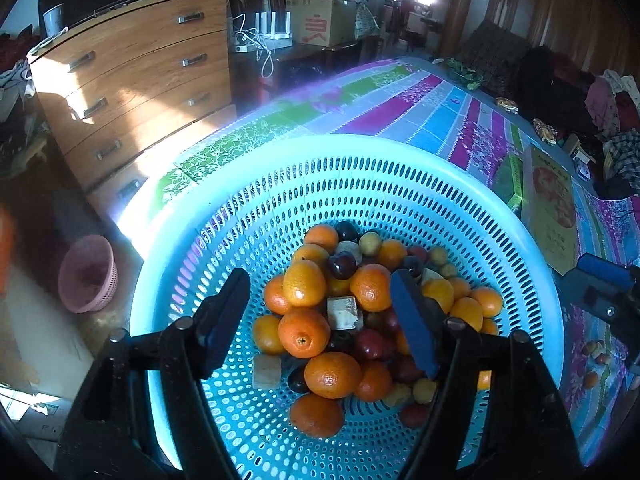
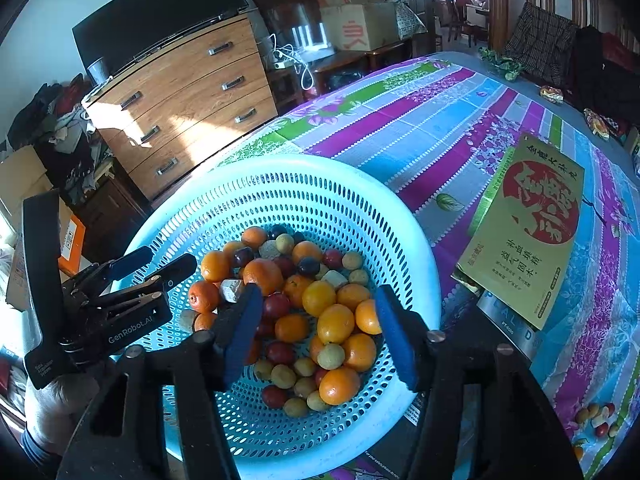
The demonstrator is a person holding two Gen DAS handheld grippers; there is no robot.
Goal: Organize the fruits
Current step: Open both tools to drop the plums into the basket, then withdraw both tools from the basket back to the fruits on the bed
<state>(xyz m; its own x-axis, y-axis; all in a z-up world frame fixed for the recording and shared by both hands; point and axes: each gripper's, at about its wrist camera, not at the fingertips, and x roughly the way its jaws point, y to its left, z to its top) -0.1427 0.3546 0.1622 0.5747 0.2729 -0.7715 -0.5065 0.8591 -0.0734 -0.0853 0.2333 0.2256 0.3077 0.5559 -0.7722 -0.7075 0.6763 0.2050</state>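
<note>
Oranges (image 2: 335, 323), dark plums (image 2: 277, 305) and small yellow-green fruits (image 2: 330, 356) are heaped inside a perforated blue basket (image 2: 320, 184)

A lived-in home: a wooden chest of drawers (image 2: 184, 100) at ten o'clock, stacked cardboard boxes (image 2: 352, 8) at twelve, and a floral cloth-covered table (image 2: 440, 128) with piled clothes (image 2: 60, 120) nearby.
</note>
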